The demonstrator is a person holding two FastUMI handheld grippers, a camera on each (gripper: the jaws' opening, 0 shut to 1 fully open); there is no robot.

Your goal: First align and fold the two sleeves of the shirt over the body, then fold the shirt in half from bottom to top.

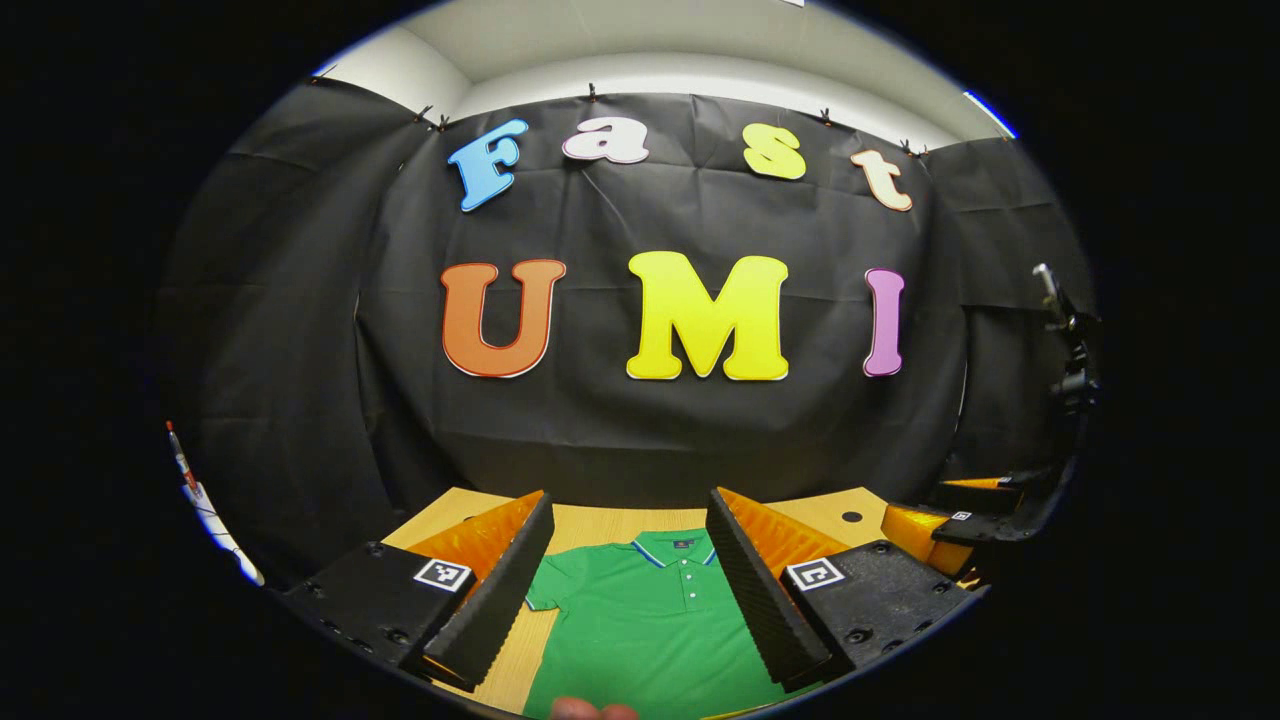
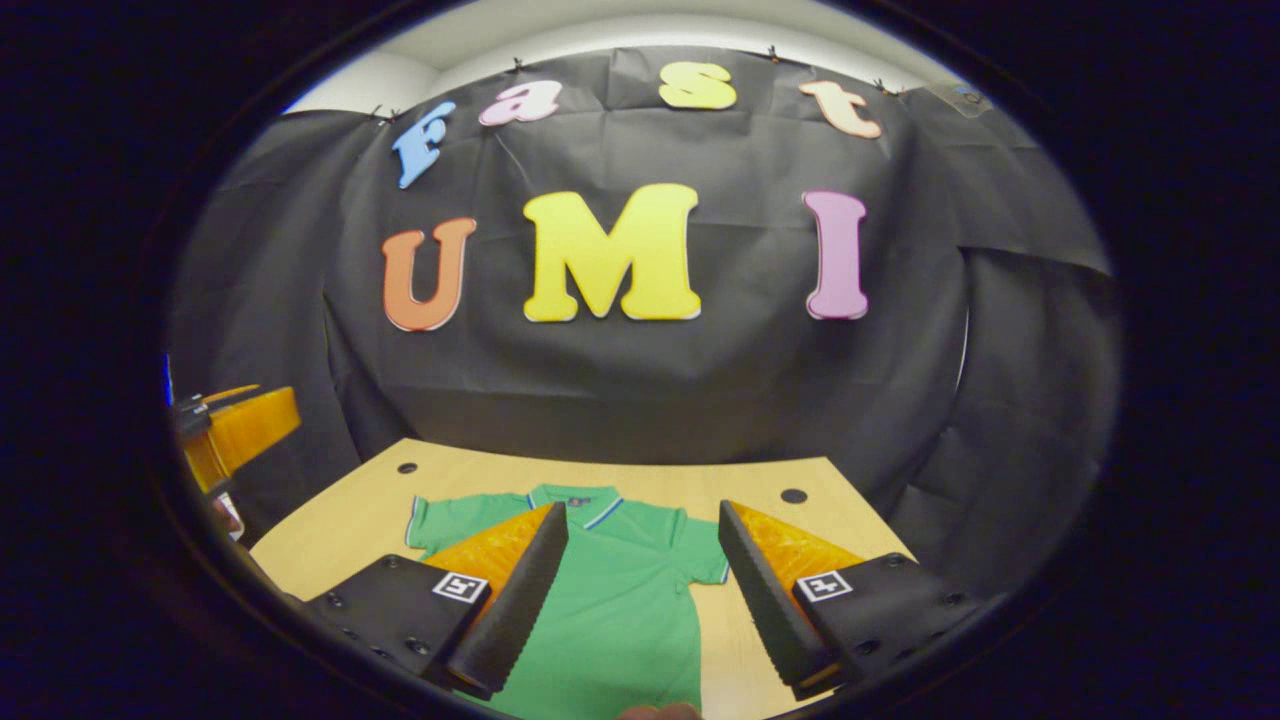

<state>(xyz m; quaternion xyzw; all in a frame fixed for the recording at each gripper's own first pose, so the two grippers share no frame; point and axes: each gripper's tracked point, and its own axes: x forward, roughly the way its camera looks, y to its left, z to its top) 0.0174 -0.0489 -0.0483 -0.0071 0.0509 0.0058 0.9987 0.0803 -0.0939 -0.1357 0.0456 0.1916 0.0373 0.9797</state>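
Note:
A green polo shirt lies flat on the wooden table, collar toward the black back wall and both short sleeves spread out. My left gripper hovers above its chest, open, with nothing between the fingers. My right gripper hangs open over the shirt's right half, also holding nothing. In the left gripper view the right gripper shows at the right edge. In the right gripper view the left gripper shows at the left edge.
The table ends at the black cloth wall behind it. Two small dark holes sit near its back corners. A stand with a clamp rises at the right. A fingertip shows at the bottom edge.

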